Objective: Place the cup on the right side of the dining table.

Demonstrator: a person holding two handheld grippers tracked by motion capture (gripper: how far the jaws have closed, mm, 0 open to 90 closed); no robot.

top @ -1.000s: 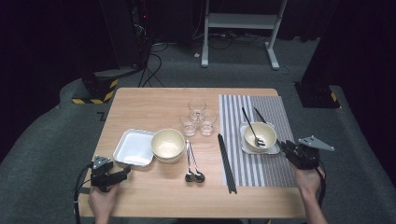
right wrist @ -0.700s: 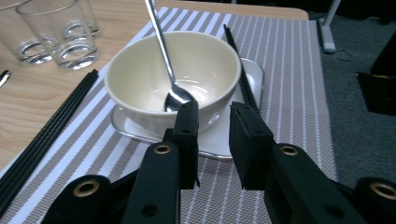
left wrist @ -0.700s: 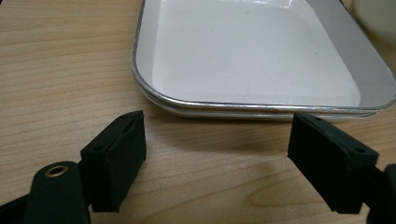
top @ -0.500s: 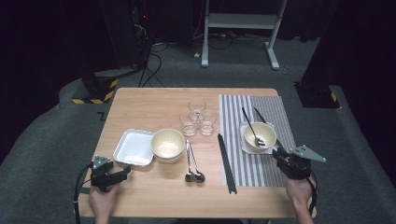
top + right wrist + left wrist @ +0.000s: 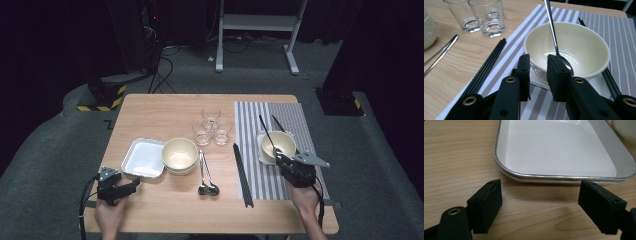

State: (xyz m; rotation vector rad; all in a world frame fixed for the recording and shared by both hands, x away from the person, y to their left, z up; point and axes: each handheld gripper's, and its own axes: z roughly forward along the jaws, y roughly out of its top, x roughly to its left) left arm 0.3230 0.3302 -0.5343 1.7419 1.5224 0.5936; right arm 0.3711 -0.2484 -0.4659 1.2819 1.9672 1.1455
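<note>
- Right tool: jaws partly apart, straddling the near rim of the cream bowl; whether the pads press the wall I cannot tell. Hand comes in from the bottom edge in the high view, tool pointing away.
- Bowl sits on a white square plate on the striped placemat, spoon resting inside.
- Left tool: jaws wide apart, nothing between, low on the surface, just short of the white tray.
- High view adds: second bowl touching the tray, two spoons, three glasses.
- Black chopsticks lie at the mat's edge, left of the right tool.
</note>
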